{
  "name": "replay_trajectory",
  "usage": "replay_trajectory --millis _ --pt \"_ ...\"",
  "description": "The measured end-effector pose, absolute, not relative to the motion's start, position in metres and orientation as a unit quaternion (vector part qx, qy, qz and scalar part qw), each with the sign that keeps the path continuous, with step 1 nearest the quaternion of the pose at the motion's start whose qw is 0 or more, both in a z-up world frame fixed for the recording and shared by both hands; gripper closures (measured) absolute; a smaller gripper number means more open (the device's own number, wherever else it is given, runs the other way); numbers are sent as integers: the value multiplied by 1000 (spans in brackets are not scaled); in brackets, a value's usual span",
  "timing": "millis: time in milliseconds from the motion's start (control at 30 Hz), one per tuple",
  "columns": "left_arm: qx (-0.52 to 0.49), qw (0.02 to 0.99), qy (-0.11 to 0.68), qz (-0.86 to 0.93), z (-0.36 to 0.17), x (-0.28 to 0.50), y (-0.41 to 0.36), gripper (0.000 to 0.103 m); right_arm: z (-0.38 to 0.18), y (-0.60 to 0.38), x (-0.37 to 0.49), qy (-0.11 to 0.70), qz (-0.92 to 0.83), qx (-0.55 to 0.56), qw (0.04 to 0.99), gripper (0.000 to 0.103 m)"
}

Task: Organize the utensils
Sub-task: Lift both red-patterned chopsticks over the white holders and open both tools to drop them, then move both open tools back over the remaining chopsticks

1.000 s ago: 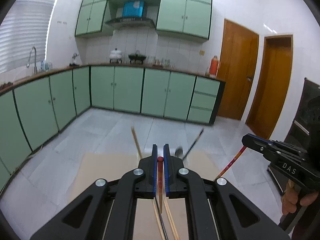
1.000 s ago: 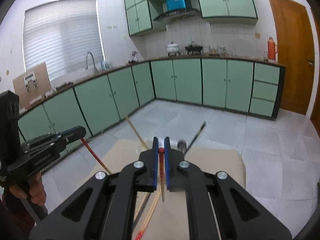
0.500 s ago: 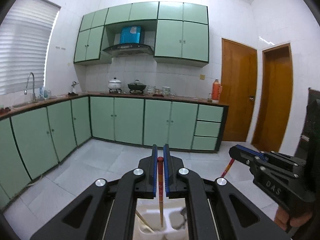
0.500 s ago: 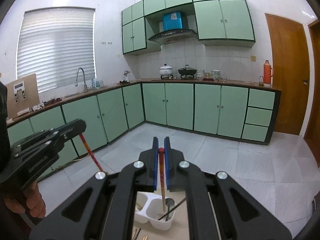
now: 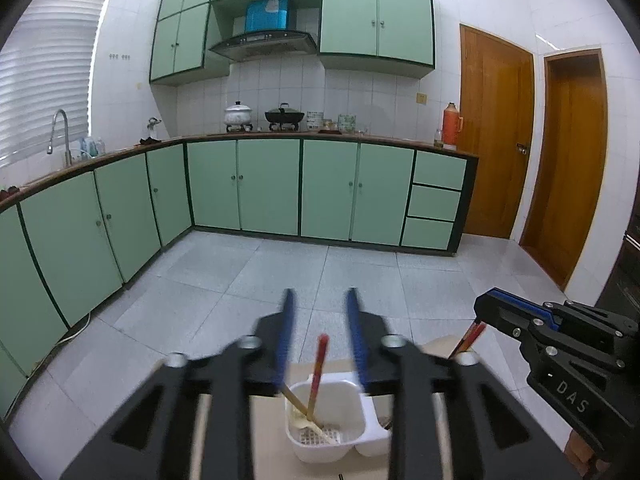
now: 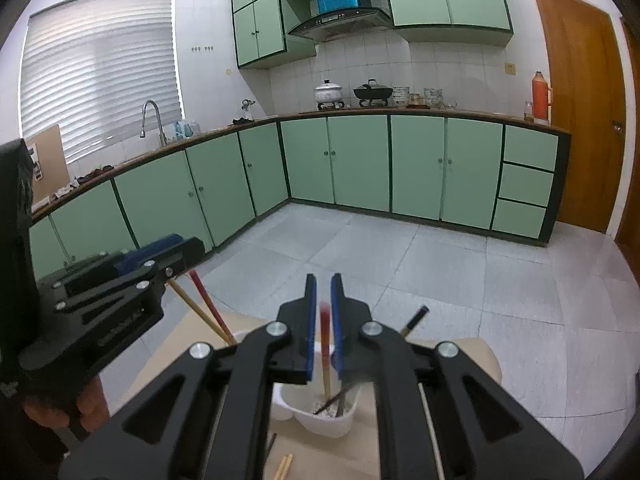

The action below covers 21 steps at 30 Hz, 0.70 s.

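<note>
My left tool (image 5: 318, 336) had just opened wide, red chopstick (image 5: 319, 364) loose in the caddy (image 5: 340, 446) beside a pale one (image 5: 294, 400). Right tool (image 6: 323, 320) was just easing apart, its chopstick (image 6: 326, 344) standing in the next compartment by a spoon (image 6: 344, 394). Spare chopsticks (image 6: 284, 465) lay on the worktop (image 6: 452, 354).

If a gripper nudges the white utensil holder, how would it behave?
The white utensil holder looks like thin plastic, so probably light and apt to slide on the table. The red-tipped chopstick and others lean above its rim, so it might tip.
</note>
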<state>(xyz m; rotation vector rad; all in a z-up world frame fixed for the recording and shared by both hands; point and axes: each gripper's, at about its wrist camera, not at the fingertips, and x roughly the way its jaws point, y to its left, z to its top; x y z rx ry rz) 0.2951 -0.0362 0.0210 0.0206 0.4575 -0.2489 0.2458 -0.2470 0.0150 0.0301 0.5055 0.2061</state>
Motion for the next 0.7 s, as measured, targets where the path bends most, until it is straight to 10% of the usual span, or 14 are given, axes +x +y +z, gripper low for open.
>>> replay_trajectory --millis 400,700 --pt "-7 980 166 -109 28 214 -10 24 21 -268 143 136 10 -2 991 19" --pt "-7 973 210 -92 -22 134 7 18 -38 -271 67 166 -3 35 985 14"
